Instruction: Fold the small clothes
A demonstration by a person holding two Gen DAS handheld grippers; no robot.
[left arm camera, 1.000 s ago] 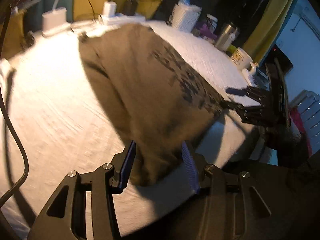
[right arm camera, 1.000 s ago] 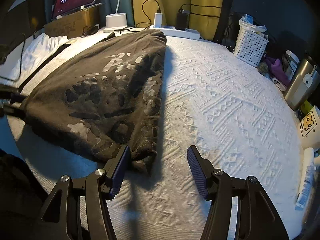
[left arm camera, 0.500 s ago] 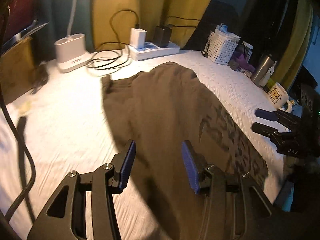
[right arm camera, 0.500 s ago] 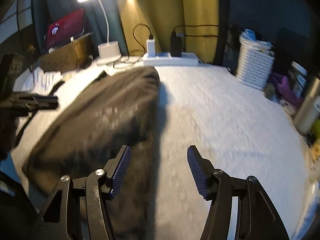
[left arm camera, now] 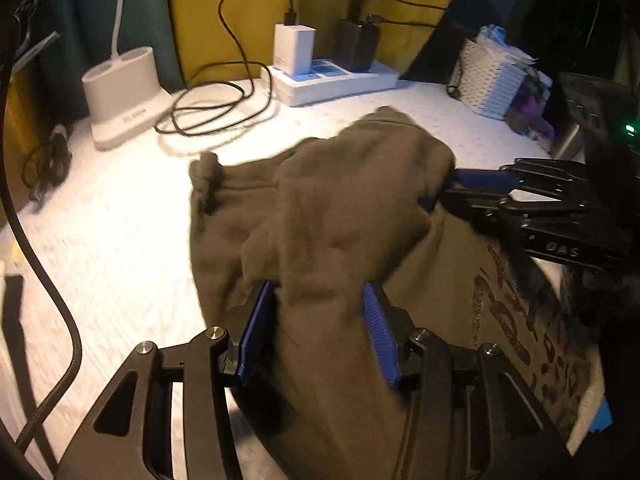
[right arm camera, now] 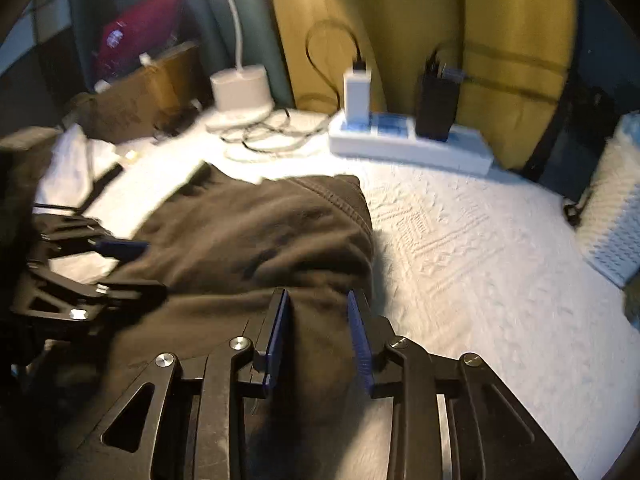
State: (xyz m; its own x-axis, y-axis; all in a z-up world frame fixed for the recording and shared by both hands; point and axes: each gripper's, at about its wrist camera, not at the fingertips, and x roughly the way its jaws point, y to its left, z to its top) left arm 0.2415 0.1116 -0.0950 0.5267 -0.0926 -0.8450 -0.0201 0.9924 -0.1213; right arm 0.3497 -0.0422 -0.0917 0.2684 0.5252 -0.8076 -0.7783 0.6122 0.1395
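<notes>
One brown garment [left arm camera: 344, 216] lies bunched in the middle of the white bedspread [left arm camera: 104, 248]. Two grippers work it: the left gripper [left arm camera: 320, 320] clamps a fold, and the right gripper [right arm camera: 318, 328] is closing on cloth between its pads. Open bedspread remains at the right in the right wrist view. One power strip [left arm camera: 332, 80], one lamp base [left arm camera: 120, 92] and one white basket [left arm camera: 492, 80] line the upper edge.
</notes>
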